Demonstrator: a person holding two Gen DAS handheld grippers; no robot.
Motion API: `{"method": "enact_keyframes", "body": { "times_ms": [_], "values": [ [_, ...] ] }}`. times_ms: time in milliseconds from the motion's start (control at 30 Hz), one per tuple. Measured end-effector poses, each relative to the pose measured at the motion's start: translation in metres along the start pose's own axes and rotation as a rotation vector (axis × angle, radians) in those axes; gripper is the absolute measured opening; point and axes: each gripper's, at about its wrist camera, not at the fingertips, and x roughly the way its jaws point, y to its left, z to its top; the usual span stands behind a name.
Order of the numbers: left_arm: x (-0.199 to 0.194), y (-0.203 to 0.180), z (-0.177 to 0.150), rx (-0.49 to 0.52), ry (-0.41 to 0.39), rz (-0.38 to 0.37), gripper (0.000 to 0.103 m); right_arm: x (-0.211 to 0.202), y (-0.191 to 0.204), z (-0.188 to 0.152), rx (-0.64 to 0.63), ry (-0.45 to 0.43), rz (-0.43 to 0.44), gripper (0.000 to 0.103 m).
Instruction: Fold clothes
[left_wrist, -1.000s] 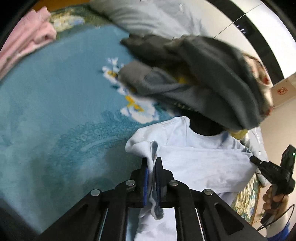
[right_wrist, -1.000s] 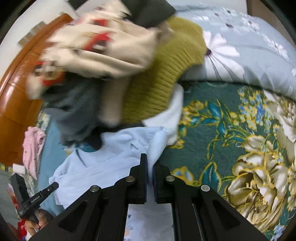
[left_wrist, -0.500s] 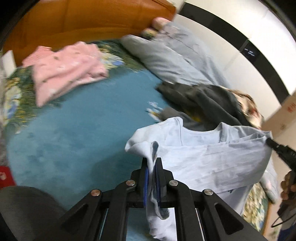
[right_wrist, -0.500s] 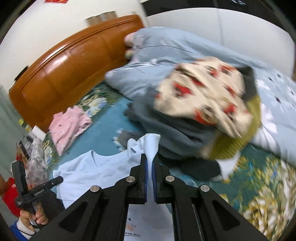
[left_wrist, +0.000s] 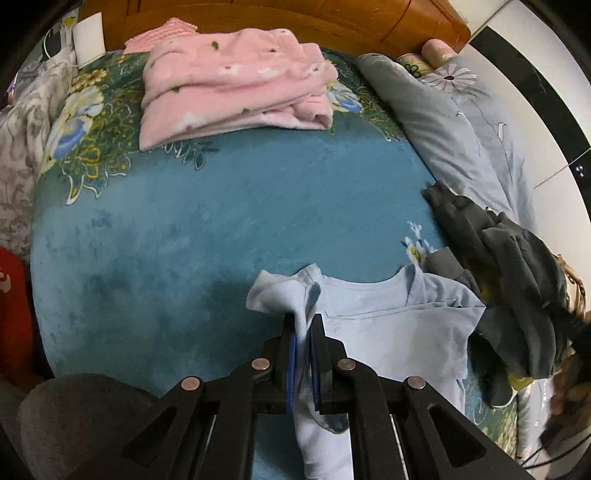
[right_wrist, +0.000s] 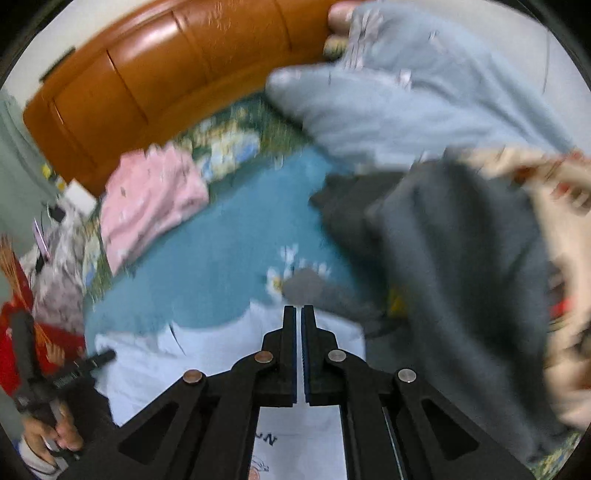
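Note:
A light blue T-shirt (left_wrist: 388, 328) lies at the near edge of the teal bed blanket (left_wrist: 221, 229). My left gripper (left_wrist: 303, 326) is shut on a bunched shoulder of the shirt. In the right wrist view, which is blurred, the shirt (right_wrist: 147, 354) spreads below my right gripper (right_wrist: 298, 314). Its jaws are closed with a thin slit and no cloth shows between them. The left gripper (right_wrist: 99, 358) shows at the shirt's left corner there.
A folded pink garment (left_wrist: 232, 81) lies at the far side near the wooden headboard (right_wrist: 166, 74). A pile of grey and patterned clothes (left_wrist: 517, 288) sits on the right, touching the shirt. Grey pillows (left_wrist: 461, 122) lie behind the pile.
Both grippers pulled the shirt out from the clothes pile and towards the open blanket. The right gripper no longer shows cloth between its jaws. Both views swung towards the headboard.

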Motion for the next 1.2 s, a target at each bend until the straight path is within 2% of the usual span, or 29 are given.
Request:
{"method": "enact_keyframes", "body": {
  "times_ms": [133,200,267,500,533,567,600,633,733,800,867,967,1000,1067,1200],
  "values": [
    [0.006,0.001,-0.001,-0.006,0.016,-0.012,0.007,0.047,-0.016,-0.030,0.024,0.141,-0.043,0.009],
    [0.007,0.000,-0.002,-0.003,0.023,-0.019,0.007,0.060,-0.028,-0.040,0.054,0.182,-0.052,0.031],
    [0.008,0.000,-0.002,-0.013,0.026,-0.022,0.007,0.074,-0.040,-0.051,0.085,0.222,-0.060,0.035],
    [0.011,0.007,-0.002,-0.073,0.031,-0.028,0.007,0.098,-0.053,-0.045,0.171,0.160,-0.088,0.037],
    [0.011,0.007,-0.003,-0.073,0.030,-0.027,0.007,0.102,-0.051,-0.044,0.179,0.164,-0.080,0.037],
    [0.011,0.006,-0.003,-0.071,0.029,-0.025,0.007,0.105,-0.049,-0.043,0.187,0.168,-0.073,0.030],
    [0.010,0.006,-0.003,-0.069,0.028,-0.024,0.007,0.107,-0.046,-0.044,0.182,0.176,-0.081,0.012],
    [0.010,0.006,-0.004,-0.068,0.027,-0.025,0.007,0.108,-0.038,-0.045,0.162,0.187,-0.092,0.008],
    [0.008,0.007,-0.004,-0.072,0.029,-0.031,0.007,0.100,-0.020,-0.043,0.098,0.178,-0.125,0.006],
    [0.003,0.007,-0.004,-0.072,0.016,-0.041,0.007,0.076,-0.005,-0.028,0.055,0.101,-0.137,0.005],
    [-0.011,0.007,-0.007,-0.062,-0.051,-0.041,0.007,0.052,0.010,-0.014,0.011,0.022,-0.148,0.005],
    [-0.027,0.009,-0.006,-0.064,-0.149,-0.009,0.007,0.004,0.043,0.013,-0.124,-0.191,-0.126,0.002],
    [-0.029,0.011,-0.005,-0.075,-0.168,0.015,0.007,-0.001,0.049,0.020,-0.152,-0.227,-0.129,0.002],
    [-0.015,0.020,0.003,-0.128,-0.114,0.065,0.007,0.012,0.053,0.038,-0.171,-0.228,-0.158,0.002],
    [0.021,0.042,0.015,-0.258,0.034,0.140,0.007,0.087,0.039,0.049,-0.108,-0.040,-0.220,0.002]
  ]
}}
